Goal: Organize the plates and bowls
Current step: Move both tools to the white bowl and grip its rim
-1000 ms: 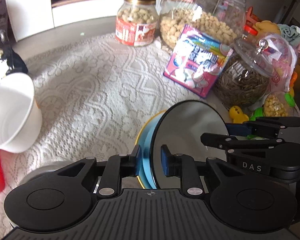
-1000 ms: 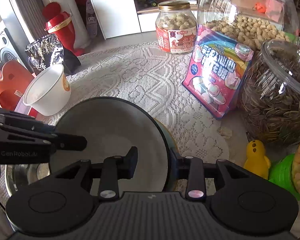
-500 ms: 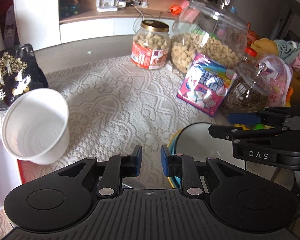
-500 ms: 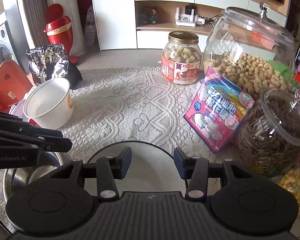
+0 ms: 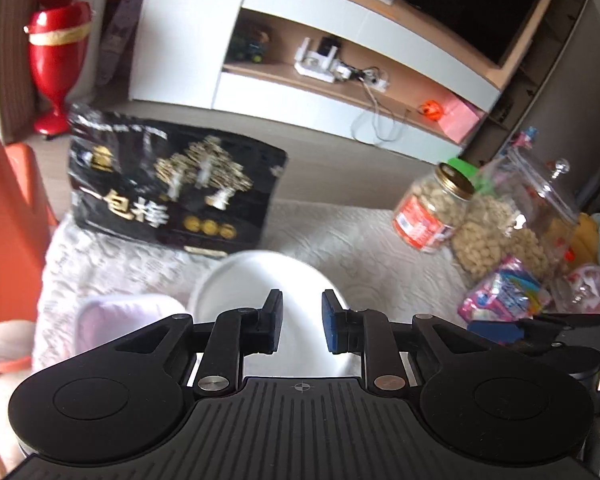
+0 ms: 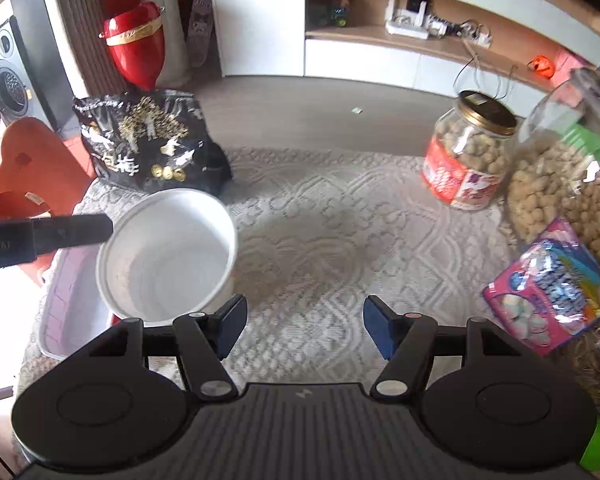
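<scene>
Ahead of the right gripper (image 6: 304, 330) the lace cloth (image 6: 332, 232) lies bare. To its left stands the white bowl (image 6: 168, 256), beyond that a black bag (image 6: 144, 144). Jars (image 6: 470, 156) and a pink packet (image 6: 552, 286) crowd its right. The bowl sits directly under the left gripper (image 5: 300, 326).

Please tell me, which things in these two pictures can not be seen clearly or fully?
- White bowl, left wrist view: the near part is hidden behind the left gripper.
- Pink tray, right wrist view: partly covered by the bowl.
- Black bag, left wrist view: print blurred.
- Stacked plates: in neither view.
</scene>
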